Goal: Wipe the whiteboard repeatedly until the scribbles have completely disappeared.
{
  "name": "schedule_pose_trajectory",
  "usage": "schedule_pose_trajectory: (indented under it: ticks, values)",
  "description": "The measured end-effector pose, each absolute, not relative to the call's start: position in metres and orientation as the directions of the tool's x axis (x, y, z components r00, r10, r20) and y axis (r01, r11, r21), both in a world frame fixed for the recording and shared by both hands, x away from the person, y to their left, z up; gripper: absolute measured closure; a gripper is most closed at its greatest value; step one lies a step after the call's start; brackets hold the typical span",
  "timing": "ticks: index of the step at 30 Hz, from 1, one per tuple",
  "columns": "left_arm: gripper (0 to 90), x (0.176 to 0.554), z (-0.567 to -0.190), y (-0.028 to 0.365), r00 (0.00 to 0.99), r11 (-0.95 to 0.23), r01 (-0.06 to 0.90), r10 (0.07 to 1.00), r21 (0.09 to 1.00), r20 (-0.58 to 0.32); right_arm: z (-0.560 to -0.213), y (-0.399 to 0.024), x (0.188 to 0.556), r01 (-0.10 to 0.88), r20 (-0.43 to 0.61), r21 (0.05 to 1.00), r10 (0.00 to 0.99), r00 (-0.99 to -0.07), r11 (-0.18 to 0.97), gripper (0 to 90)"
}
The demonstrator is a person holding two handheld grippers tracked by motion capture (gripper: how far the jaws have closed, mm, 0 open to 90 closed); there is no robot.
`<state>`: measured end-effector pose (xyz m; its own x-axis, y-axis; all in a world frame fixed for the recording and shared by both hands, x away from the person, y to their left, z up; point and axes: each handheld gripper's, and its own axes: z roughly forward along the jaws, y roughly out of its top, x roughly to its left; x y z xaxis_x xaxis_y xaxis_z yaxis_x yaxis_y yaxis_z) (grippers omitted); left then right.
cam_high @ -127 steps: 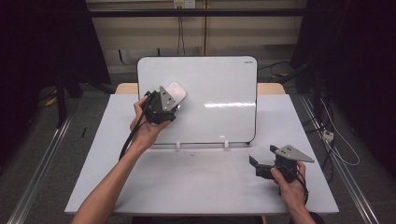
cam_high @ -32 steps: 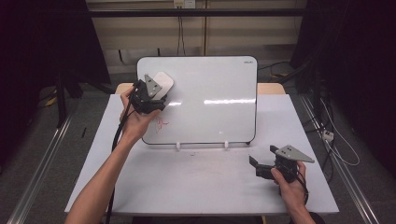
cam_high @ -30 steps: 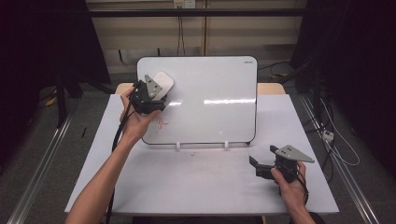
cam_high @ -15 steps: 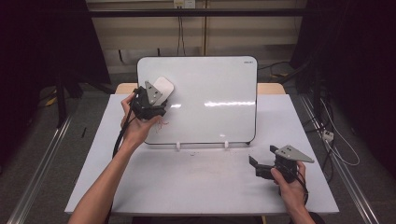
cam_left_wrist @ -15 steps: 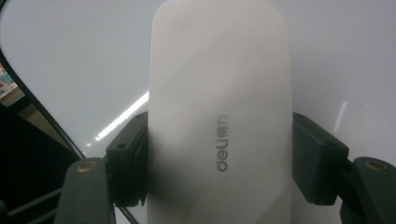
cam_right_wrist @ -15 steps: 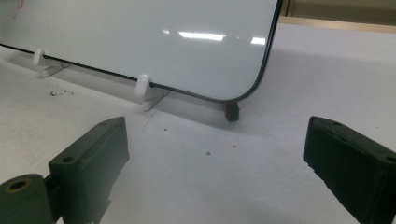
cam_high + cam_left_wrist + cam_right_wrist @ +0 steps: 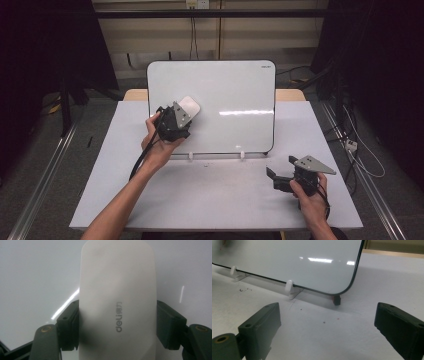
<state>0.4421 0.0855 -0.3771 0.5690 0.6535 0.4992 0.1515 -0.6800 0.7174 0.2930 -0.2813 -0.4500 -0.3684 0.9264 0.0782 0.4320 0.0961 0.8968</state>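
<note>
A white eraser (image 7: 189,107) (image 7: 117,300) with grey lettering is clamped between the jaws of my left gripper (image 7: 183,113) (image 7: 117,327), which is shut on it. The eraser's far face lies against the left part of the whiteboard (image 7: 235,90) (image 7: 30,277). The board leans back on two small white clips (image 7: 289,286) at the table's middle. At the front right, my right gripper (image 7: 274,179) (image 7: 327,325) rests low over the table with its jaws wide open and nothing between them, pointing at the board's lower right corner (image 7: 347,287).
The white table (image 7: 220,200) has free room in front of the board. A small red-and-black foot (image 7: 336,299) sits under the board's corner. Metal rails (image 7: 45,165) run along both sides on the floor, and cables (image 7: 360,150) lie at the right.
My left gripper has slid the eraser down and to the right across the board's left part. The right gripper has stayed still.
</note>
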Motion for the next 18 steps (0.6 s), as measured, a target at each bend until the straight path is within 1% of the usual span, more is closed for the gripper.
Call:
schedule_pose_trajectory:
  ticks: [6, 9, 14, 18]
  values:
    - [31.2, 0.432, -0.386, 0.079, 0.586, -0.716, 0.129, 0.613, 0.686, 0.53, -0.45, -0.281, 0.293, 0.432, 0.079, 0.897, 0.926, -0.369, 0.095, 6.8]
    - [31.2, 0.434, -0.385, 0.082, 0.603, -0.713, 0.128, 0.608, 0.689, 0.517, -0.45, -0.282, 0.292, 0.432, 0.079, 0.897, 0.927, -0.367, 0.095, 6.8]
    - [31.2, 0.434, -0.384, 0.082, 0.6, -0.712, 0.131, 0.611, 0.69, 0.517, -0.45, -0.282, 0.292, 0.432, 0.083, 0.897, 0.926, -0.369, 0.092, 6.8]
    - [31.2, 0.44, -0.379, 0.09, 0.592, -0.688, 0.149, 0.638, 0.711, 0.493, -0.45, -0.282, 0.292, 0.431, 0.083, 0.898, 0.925, -0.37, 0.092, 6.8]
